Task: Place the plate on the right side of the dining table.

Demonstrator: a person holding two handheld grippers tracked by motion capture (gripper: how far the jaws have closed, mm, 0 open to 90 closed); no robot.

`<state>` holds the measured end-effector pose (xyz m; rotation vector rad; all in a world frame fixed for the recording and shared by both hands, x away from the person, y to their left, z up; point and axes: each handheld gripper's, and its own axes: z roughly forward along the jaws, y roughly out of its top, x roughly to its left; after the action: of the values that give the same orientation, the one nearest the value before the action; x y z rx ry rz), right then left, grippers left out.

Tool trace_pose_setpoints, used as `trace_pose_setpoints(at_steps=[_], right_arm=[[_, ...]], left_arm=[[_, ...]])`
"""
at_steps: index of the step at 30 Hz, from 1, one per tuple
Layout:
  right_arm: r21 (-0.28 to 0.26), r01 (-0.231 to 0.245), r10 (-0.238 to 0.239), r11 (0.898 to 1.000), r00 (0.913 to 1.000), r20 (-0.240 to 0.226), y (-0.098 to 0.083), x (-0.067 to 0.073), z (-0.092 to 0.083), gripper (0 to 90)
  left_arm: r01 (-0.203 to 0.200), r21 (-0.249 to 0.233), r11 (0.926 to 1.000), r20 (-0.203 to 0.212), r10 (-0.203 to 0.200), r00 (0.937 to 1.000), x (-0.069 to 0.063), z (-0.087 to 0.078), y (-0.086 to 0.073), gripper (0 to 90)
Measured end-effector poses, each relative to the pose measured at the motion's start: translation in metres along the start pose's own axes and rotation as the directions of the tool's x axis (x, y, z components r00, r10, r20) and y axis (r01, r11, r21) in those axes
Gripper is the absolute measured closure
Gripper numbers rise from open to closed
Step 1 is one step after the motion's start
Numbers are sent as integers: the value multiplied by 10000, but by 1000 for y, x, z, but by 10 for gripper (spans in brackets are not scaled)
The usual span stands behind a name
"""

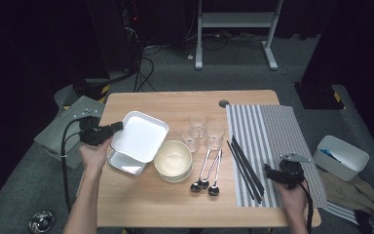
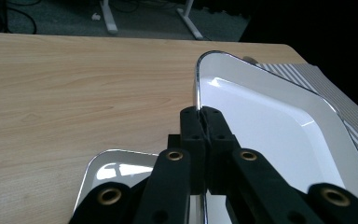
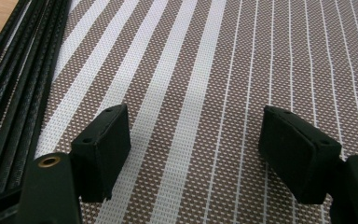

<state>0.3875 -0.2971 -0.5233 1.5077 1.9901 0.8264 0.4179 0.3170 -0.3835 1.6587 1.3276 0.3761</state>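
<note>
My left gripper (image 1: 116, 127) (image 2: 200, 115) is shut on the rim of a white rectangular tray (image 1: 141, 135) (image 2: 270, 126). That tray is lifted and tilted above a second tray (image 1: 125, 163) (image 2: 112, 170) lying flat on the wooden table (image 1: 175, 204). My right gripper (image 1: 269, 171) (image 3: 193, 149) hovers open just over the striped placemat (image 1: 272, 131) (image 3: 242, 70), with nothing between its jaws. Black chopsticks (image 1: 246, 168) (image 3: 14, 88) lie along the mat's left edge, just left of the right gripper.
A stack of cream bowls (image 1: 173, 161) sits beside the trays. Three clear glasses (image 1: 202, 130) stand behind it. Three spoons (image 1: 205, 178) lie between the bowls and the placemat. A white bin (image 1: 343, 156) rests on the floor at the right.
</note>
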Motion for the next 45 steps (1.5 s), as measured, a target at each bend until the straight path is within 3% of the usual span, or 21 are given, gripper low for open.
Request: trace_pose_setpoints(at_steps=[45], right_arm=[[20,-61,61,10000,10000,-63,0,-1,0,248]], left_arm=[[-493,164,9986,750,480,9960,-39,31,7,887]])
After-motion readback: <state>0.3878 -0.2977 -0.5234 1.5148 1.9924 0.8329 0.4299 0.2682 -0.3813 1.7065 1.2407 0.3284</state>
